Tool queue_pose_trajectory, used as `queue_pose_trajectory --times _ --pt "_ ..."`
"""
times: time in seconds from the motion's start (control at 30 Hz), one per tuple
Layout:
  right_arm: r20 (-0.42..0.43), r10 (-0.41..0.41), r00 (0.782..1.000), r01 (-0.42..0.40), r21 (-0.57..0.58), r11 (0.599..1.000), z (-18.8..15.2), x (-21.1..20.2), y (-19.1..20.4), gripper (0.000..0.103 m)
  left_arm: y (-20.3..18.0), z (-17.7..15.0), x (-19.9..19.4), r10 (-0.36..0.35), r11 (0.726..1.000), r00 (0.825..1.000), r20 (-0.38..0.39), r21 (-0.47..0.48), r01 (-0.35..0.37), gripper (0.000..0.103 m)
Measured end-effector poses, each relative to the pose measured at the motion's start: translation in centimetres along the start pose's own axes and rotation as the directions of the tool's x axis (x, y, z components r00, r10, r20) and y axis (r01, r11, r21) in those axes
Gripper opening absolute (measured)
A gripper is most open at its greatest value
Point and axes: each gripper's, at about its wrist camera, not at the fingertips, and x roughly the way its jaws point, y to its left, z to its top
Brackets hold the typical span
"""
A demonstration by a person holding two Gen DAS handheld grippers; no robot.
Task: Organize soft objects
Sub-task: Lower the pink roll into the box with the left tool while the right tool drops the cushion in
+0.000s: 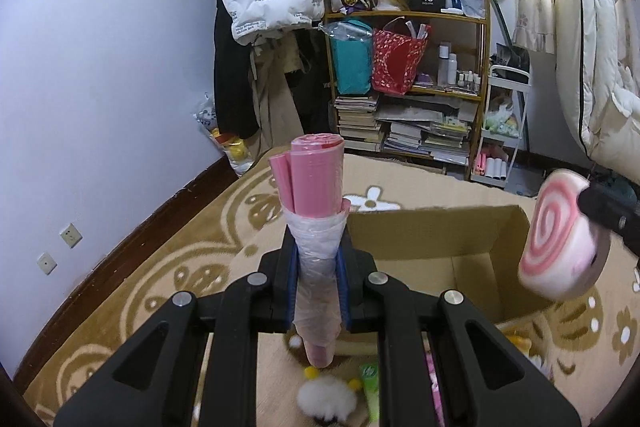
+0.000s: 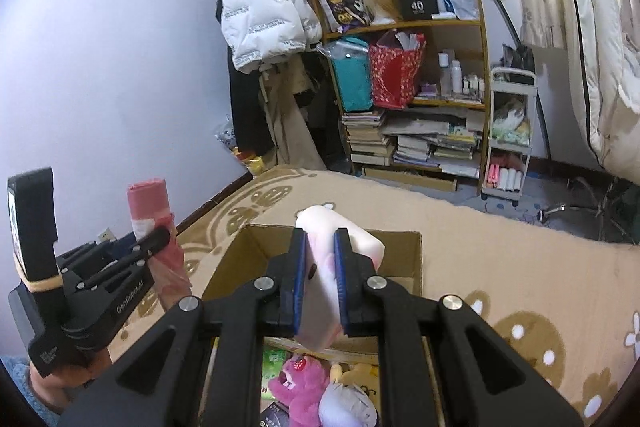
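Both jaws grip: the left gripper (image 1: 318, 283) holds an upright roll of pink bags (image 1: 316, 183), the right gripper (image 2: 320, 279) a swirl cushion (image 2: 340, 239) nearer above the open cardboard box (image 2: 416, 259).

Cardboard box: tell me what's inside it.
In the right wrist view the cardboard box shows only bare inner walls; the right claw, shut on the swirl cushion, covers its floor. The left wrist view shows an empty corner, the rest hidden.
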Motion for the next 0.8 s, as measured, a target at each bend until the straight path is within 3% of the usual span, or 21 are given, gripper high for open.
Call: queue_pose_trajectory --times 0.3,0.47,0.57,0.6,0.67,0.7,0.73,0.8 --pt "-0.048 -0.023 0.999 0.026 0.061 0.998 -1.4 2.7 -1.3 0.018 -1.6 0.2 4.1 -0.088 0.996 0.992 -0.089 -0.029 0.086 0.018" --pt "-0.059 -0.028 0.998 0.032 0.076 0.997 -2.3 3.8 -2.1 0.02 -2.6 -0.6 5.2 -0.091 0.996 0.988 -0.124 -0.028 0.088 0.02" --pt "-0.066 -0.028 0.997 0.033 0.079 0.996 -2.3 4.0 -2.2 0.02 -2.6 -0.8 5.2 -0.118 0.992 0.983 -0.14 -0.053 0.111 0.027" --pt "-0.067 -0.023 0.998 0.028 0.079 0.996 -2.2 3.8 -2.2 0.02 -2.6 -0.7 5.2 -0.12 0.992 0.982 -0.145 -0.05 0.113 0.033" --pt "-0.06 -0.014 0.998 0.018 0.076 0.997 -2.0 3.4 -2.0 0.03 -2.6 -0.5 5.1 -0.106 0.994 0.983 -0.147 -0.036 0.102 0.053" --pt "-0.054 -0.017 0.998 0.021 0.071 0.997 -1.8 3.0 -1.8 0.047 -2.5 -0.5 4.9 -0.097 0.995 0.985 -0.142 -0.031 0.093 0.066" --pt "-0.05 -0.02 0.999 0.024 0.066 0.998 -1.6 2.7 -1.7 0.065 -2.3 -0.4 4.5 -0.072 0.997 0.989 -0.129 -0.018 0.071 0.073" --pt "-0.044 -0.031 0.999 0.034 0.055 0.998 -1.5 2.3 -1.3 0.079 -2.1 -0.2 3.6 -0.05 0.999 0.992 -0.118 0.0 0.05 0.078"
